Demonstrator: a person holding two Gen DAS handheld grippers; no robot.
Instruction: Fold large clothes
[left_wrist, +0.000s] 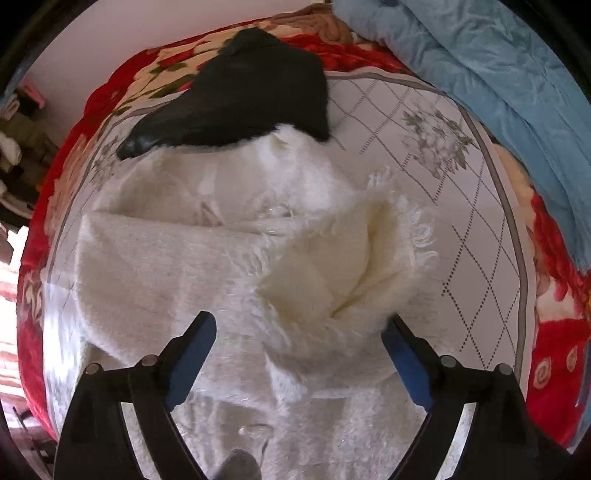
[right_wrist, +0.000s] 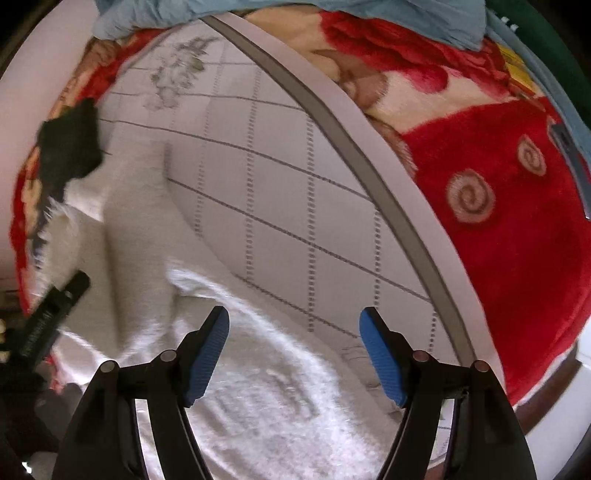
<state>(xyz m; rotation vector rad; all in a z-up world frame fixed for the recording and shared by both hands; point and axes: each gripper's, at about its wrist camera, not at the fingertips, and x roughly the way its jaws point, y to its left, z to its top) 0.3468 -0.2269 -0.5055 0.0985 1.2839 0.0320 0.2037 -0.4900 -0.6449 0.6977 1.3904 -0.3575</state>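
Observation:
A white fluffy garment (left_wrist: 177, 266) lies spread on the bed mat, with a cream flap with a fringed edge (left_wrist: 354, 258) folded over it. My left gripper (left_wrist: 299, 328) hangs open just above the garment; the flap's near edge lies between its blue pads, gripped by neither. In the right wrist view the same white garment (right_wrist: 258, 387) runs under my right gripper (right_wrist: 294, 317), which stands open and holds nothing. A black finger of the left gripper (right_wrist: 55, 314) shows at that view's left edge.
A black garment (left_wrist: 240, 92) lies at the far end, overlapping the white one. The white mat with a dotted diamond grid (left_wrist: 461, 221) covers a red floral blanket (right_wrist: 498, 221). A blue quilt (left_wrist: 498, 74) is bunched at the far right. Clutter stands off the bed's left side (left_wrist: 14, 147).

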